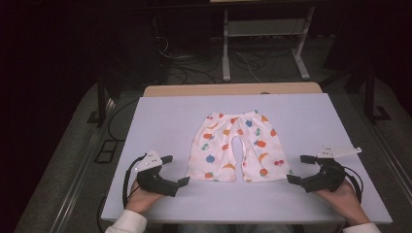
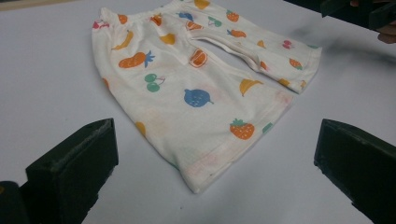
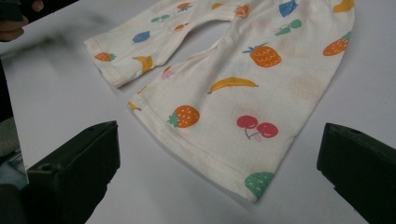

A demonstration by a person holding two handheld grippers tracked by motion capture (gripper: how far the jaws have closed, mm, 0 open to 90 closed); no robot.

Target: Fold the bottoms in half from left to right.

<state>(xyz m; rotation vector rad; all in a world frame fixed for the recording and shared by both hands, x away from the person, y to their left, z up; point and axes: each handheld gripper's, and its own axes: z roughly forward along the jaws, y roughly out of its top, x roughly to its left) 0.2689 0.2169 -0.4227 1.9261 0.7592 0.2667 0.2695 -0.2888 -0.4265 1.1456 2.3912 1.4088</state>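
Note:
A small pair of white shorts (image 1: 237, 145) printed with coloured fruit lies flat in the middle of the white table (image 1: 160, 111), waistband away from me, both legs toward me. My left gripper (image 1: 176, 171) rests on the table just left of the left leg's hem (image 2: 205, 158), jaws wide apart with nothing between them. My right gripper (image 1: 300, 170) sits just right of the right leg's hem (image 3: 210, 154), also open and empty. Each gripper view looks over its near leg (image 3: 261, 93) toward the other hand.
The table's front edge (image 1: 243, 219) runs close to my hands. Beyond the far edge the floor holds cables (image 1: 194, 68) and a white metal stand (image 1: 265, 34). Bare tabletop lies on both sides of the shorts.

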